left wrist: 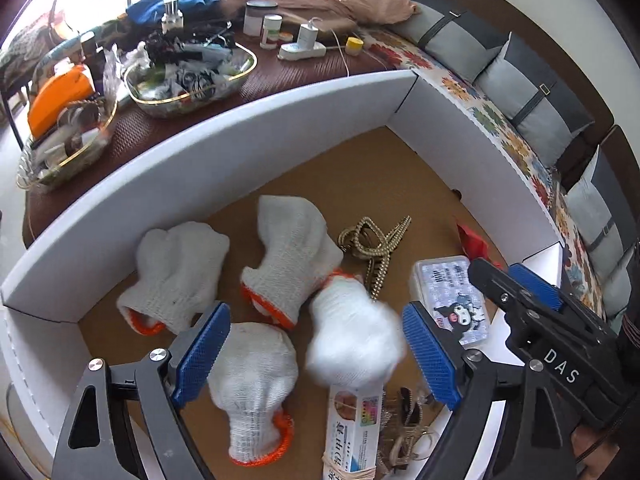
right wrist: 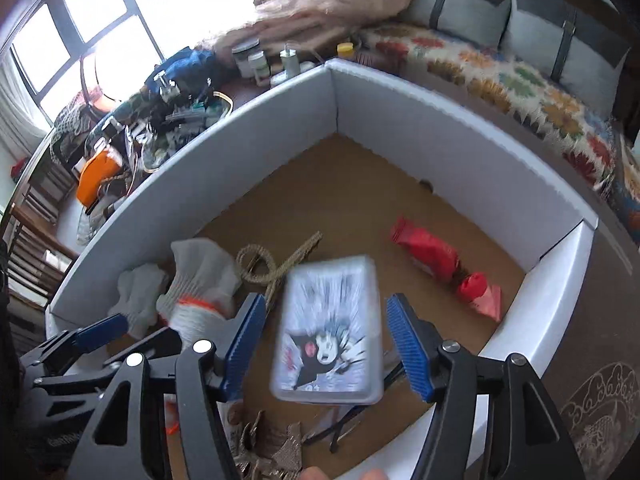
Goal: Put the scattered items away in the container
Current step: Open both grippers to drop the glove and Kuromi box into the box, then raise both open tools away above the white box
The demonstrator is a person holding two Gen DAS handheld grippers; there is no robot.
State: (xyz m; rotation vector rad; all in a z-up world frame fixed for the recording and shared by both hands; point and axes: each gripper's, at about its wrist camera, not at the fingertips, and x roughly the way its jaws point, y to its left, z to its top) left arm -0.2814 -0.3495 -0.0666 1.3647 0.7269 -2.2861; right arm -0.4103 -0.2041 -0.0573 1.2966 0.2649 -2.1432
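Hovering above the white box [left wrist: 240, 152], held the left gripper [left wrist: 316, 316] with fingers spread wide, pinching nothing. Saw between its blue pads [left wrist: 206, 352] a blurred glove [left wrist: 356, 340], white with an orange cuff, well apart from the left pad; could not tell, because of the blur, whether it touched the right pad. Found three more gloves [left wrist: 176, 276] lying on the brown floor of the box, near the left wall and under the left finger. Noted a gold clip [left wrist: 376, 248] just beside them, and a printed carton [left wrist: 352, 428] at the near edge, partly under the blurred glove. Held the right gripper [right wrist: 326, 304] also over the box, fingers spread, gripping nothing. Saw between its pads a flat case [right wrist: 328, 332] with a cartoon print, blurred, with a gap at each side, inside the walls of the box. Found a red packet [right wrist: 428, 252] on the floor near the right wall, well apart from the gloves. Noted a cluttered table [left wrist: 280, 76] behind the box.
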